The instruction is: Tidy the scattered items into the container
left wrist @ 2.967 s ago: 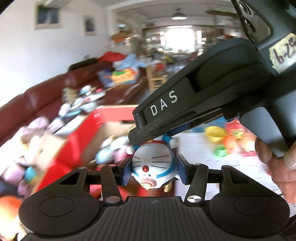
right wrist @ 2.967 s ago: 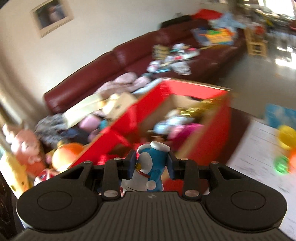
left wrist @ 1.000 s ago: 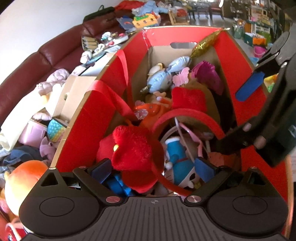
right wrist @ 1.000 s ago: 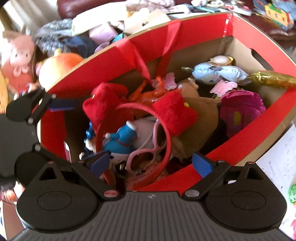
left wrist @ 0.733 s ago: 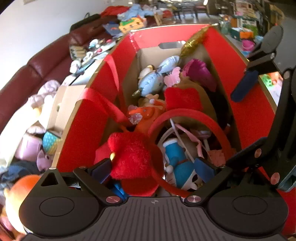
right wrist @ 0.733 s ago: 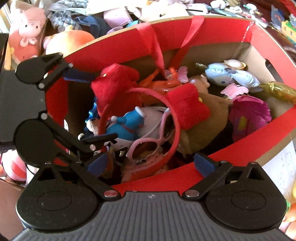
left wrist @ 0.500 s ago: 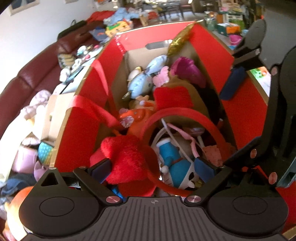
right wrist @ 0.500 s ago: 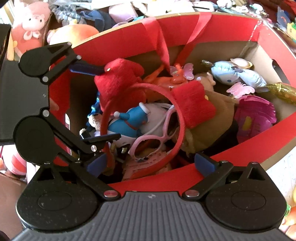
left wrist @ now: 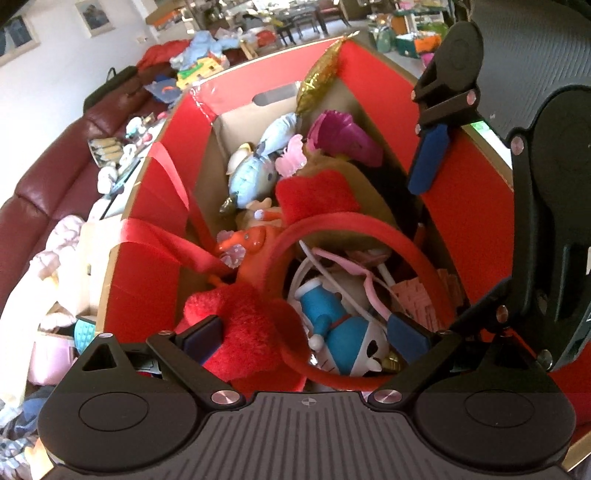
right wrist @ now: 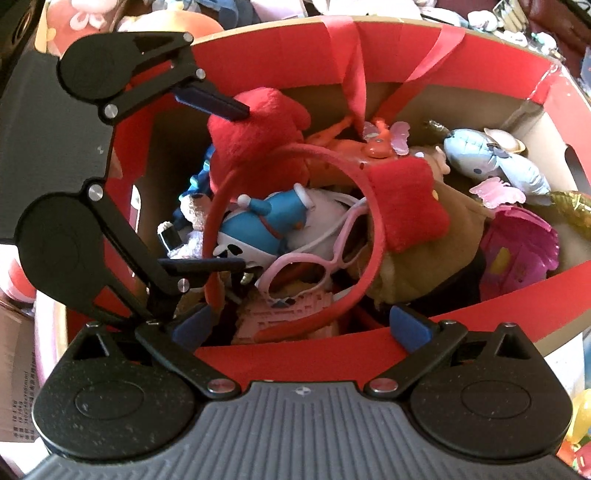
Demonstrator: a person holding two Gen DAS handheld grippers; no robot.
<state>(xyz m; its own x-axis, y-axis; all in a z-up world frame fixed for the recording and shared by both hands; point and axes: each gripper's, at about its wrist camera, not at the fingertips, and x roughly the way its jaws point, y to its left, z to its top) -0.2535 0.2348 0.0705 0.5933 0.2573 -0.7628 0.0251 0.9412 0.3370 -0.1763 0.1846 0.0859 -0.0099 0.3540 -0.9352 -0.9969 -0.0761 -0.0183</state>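
A red cardboard box [left wrist: 147, 206] [right wrist: 303, 358] is full of toys. A blue and white Doraemon figure [left wrist: 340, 332] [right wrist: 266, 225] lies inside it, within the loop of a red plush headband [left wrist: 347, 225] [right wrist: 373, 206]. My left gripper [left wrist: 303, 336] is open and empty over the box's near end. My right gripper [right wrist: 303, 325] is open and empty over the box's near wall. The right gripper also shows in the left wrist view [left wrist: 428, 162], and the left gripper in the right wrist view [right wrist: 214, 184].
The box also holds pink glasses [right wrist: 317, 254], a light blue plush [right wrist: 495, 158], a magenta toy [right wrist: 517, 243] and an orange toy [left wrist: 251, 240]. A dark red sofa [left wrist: 44, 184] with clutter runs along the left. Soft toys lie outside the box [right wrist: 74, 11].
Three seconds ago both grippers held the Doraemon figure above the box. It now lies in the box and both grippers are open. Over the last second both grippers shifted slightly above the box.
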